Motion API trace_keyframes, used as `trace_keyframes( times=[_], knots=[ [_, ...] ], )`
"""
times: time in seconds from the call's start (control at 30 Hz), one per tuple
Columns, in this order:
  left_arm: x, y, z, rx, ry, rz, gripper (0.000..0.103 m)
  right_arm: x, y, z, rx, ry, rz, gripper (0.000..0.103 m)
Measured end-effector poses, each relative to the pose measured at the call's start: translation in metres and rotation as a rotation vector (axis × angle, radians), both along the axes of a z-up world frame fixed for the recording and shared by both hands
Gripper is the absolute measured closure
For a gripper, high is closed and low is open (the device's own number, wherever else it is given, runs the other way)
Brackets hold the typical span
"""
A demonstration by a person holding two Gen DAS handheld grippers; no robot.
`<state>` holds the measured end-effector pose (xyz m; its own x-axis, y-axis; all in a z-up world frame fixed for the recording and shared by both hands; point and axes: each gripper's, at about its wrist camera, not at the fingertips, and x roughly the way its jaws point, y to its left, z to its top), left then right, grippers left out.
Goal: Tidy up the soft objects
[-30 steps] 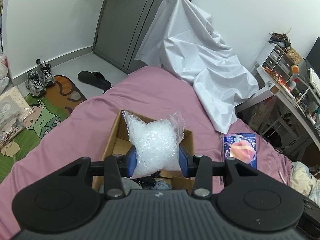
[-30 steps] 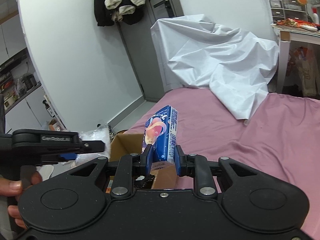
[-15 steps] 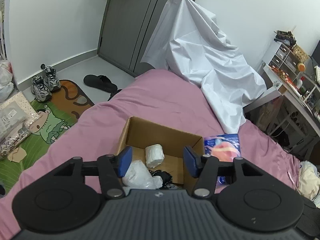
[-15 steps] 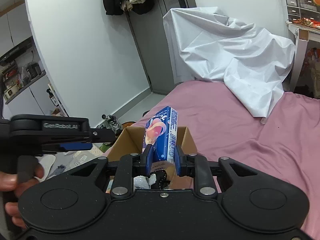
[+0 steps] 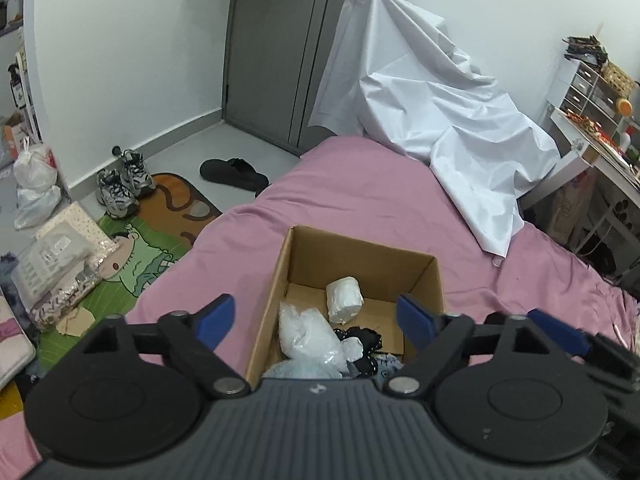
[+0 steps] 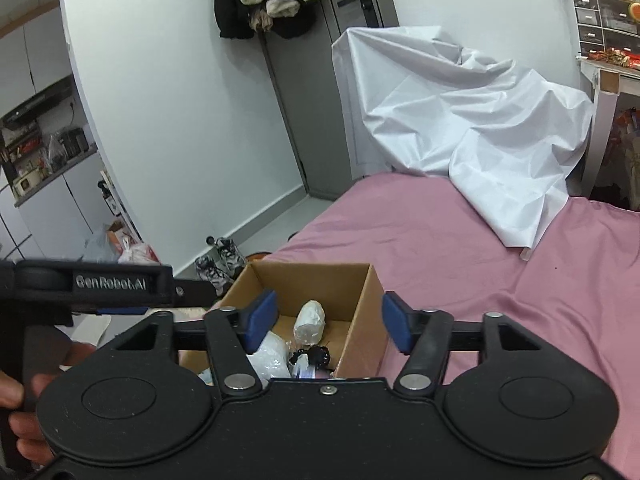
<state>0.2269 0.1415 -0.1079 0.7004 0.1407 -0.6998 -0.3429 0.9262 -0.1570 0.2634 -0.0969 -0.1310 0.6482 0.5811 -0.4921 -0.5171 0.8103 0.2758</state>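
An open cardboard box (image 5: pixel 360 252) (image 6: pixel 360 308) sits on the pink bed. Inside lie a white wrapped roll (image 5: pixel 344 299) (image 6: pixel 309 320), a clear bag of white filling (image 5: pixel 306 336) (image 6: pixel 268 354) and dark black items (image 5: pixel 362 340) (image 6: pixel 314 356). My left gripper (image 5: pixel 316 318) is open and empty above the box's near side. My right gripper (image 6: pixel 326 320) is open and empty over the box. The blue peach packet is hidden from both views. The left gripper also shows at the left of the right wrist view (image 6: pixel 132 286).
A white sheet (image 5: pixel 432 120) (image 6: pixel 460 140) drapes over something at the bed's far end. Shoes (image 5: pixel 120 184), a black slipper (image 5: pixel 234 174), a cartoon mat (image 5: pixel 132 256) and bags lie on the floor at left. A cluttered desk (image 5: pixel 600 152) stands at right.
My left gripper opened and dropped the bag of white filling into the box. My right gripper moved over the box, opened and let go of the blue peach packet.
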Motion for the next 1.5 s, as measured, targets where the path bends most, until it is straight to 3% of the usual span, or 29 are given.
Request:
trace_keyframes(
  times=[0.2,0.93,1.07,1.5],
  knots=[
    [-0.014,-0.004,0.012,0.015,0.009,0.024,0.006,-0.009,-0.018,0.017,0.086,-0.015,-0.038,0.015],
    [-0.077,0.013,0.074,0.049,-0.038,0.061,0.002,-0.035,-0.036,0.064,0.136,-0.071,-0.097,0.009],
    [-0.089,0.014,0.086,0.068,-0.056,0.047,0.002,-0.047,-0.035,0.076,0.107,-0.097,-0.077,0.0],
    [-0.117,-0.007,0.1,0.088,-0.051,-0.047,0.001,-0.083,-0.05,0.096,-0.005,-0.094,-0.029,0.0]
  ],
)
